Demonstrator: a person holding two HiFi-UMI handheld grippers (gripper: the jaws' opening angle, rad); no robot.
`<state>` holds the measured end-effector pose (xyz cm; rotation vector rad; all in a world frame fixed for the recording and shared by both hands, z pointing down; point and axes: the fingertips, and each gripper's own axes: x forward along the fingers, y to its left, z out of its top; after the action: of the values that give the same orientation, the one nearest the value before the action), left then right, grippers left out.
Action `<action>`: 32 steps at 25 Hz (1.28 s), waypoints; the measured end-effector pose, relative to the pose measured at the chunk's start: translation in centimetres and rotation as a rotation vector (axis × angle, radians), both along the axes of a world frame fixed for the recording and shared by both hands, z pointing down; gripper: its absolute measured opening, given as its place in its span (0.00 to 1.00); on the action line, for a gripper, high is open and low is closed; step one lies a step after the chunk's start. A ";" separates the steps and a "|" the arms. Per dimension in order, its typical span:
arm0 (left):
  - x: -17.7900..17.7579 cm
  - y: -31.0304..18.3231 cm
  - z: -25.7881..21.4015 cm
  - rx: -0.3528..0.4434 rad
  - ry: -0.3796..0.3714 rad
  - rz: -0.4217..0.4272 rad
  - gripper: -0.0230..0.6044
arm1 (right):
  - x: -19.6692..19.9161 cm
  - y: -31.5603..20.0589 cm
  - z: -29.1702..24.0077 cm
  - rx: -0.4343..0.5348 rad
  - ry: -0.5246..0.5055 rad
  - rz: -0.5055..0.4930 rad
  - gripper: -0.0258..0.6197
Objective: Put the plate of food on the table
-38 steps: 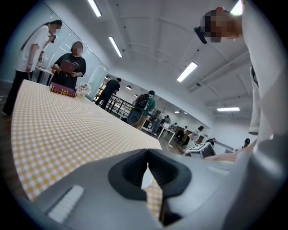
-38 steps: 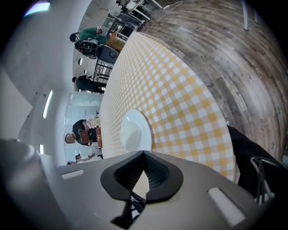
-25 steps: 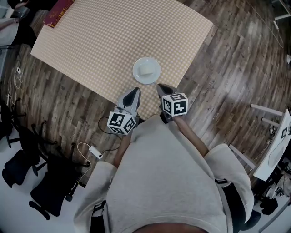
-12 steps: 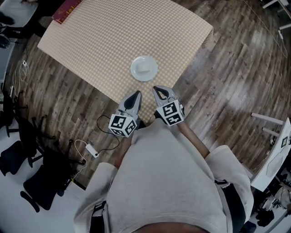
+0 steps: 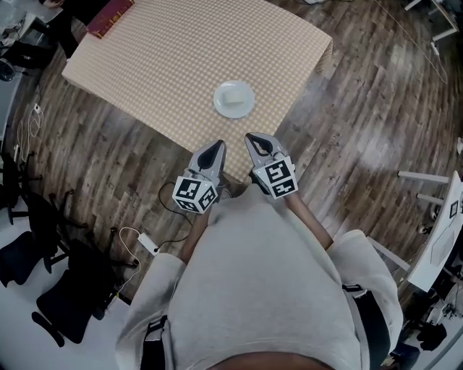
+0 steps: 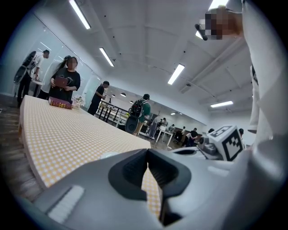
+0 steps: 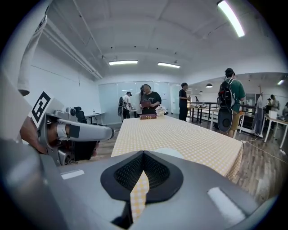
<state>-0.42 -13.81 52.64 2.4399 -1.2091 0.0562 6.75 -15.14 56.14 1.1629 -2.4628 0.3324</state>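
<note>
The left tongs (image 5: pixel 215 147) and the right tongs (image 5: pixel 255 138) are both pressed together with nothing pinched between them; each gripper view shows its own two jaws meeting at the tips, with only the yellow checked cloth (image 5: pixel 181 58) visible through the gap behind them. From the head view they sit side by side (near each other but not touching), held off the near edge of the worktop (image 5: pixel 323 45) over the wooden floor (image 5: pixel 362 108), and both point toward it. The marker cube (image 5: pixel 193 194) of the left one and that of the right sit close in front of the person's pale top (image 5: pixel 260 289). The plate (image 5: pixel 234 99) stands flat on the cloth near the edge closest to the tongs, just beyond their tips and apart from them, with a pale portion of food (image 5: pixel 233 94) at its middle. A dark red book (image 5: pixel 110 17) lies at the far corner of the worktop. Black chairs (image 5: pixel 65 303) stand to the left on the floor, with a cable (image 5: pixel 150 242) lying loose nearby. People stand in the room beyond the far end.
</note>
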 end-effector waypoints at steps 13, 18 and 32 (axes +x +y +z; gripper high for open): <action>-6.7 9.3 -0.9 0.022 0.004 0.072 0.05 | -5.5 10.2 -1.7 0.003 -0.002 0.105 0.04; -6.9 11.7 -1.4 0.037 0.002 0.084 0.05 | -5.6 12.2 -2.7 0.036 -0.001 0.116 0.04; -3.0 19.9 -2.5 0.051 -0.025 0.044 0.05 | -1.7 19.1 -5.3 0.108 -0.045 0.075 0.04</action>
<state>-3.40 6.07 50.17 2.5170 -1.1815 0.0697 5.02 3.93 50.87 1.3078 -2.5077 0.2523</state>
